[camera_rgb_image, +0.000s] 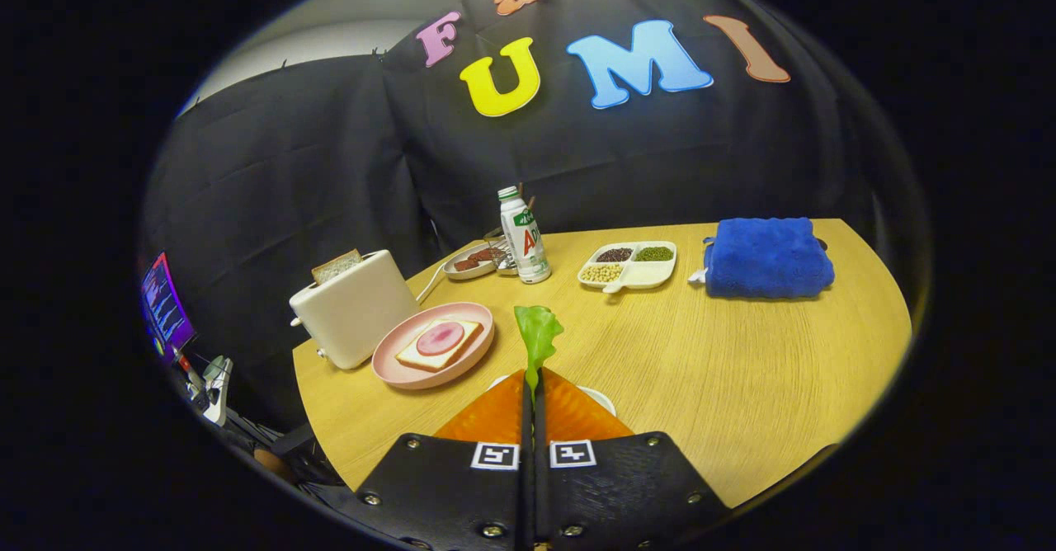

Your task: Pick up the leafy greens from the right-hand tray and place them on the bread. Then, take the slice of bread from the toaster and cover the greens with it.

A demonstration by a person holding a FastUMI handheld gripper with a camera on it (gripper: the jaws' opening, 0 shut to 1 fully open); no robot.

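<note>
The gripper [533, 386] is clenched on the greens [538, 335], which stick up from its fingertips above the table [742, 369]. Just beside the greens, on the toaster side, sits the pink plate [396, 369] with bread [439, 343]. The toaster [355, 308], touching that plate, holds a slice [336, 266].

We see a wooden table [742, 369] bearing a toaster [355, 316] and pink plate [396, 369] left, a bottle [525, 242], divided dish [639, 275] and blue towel [767, 258] far.
</note>
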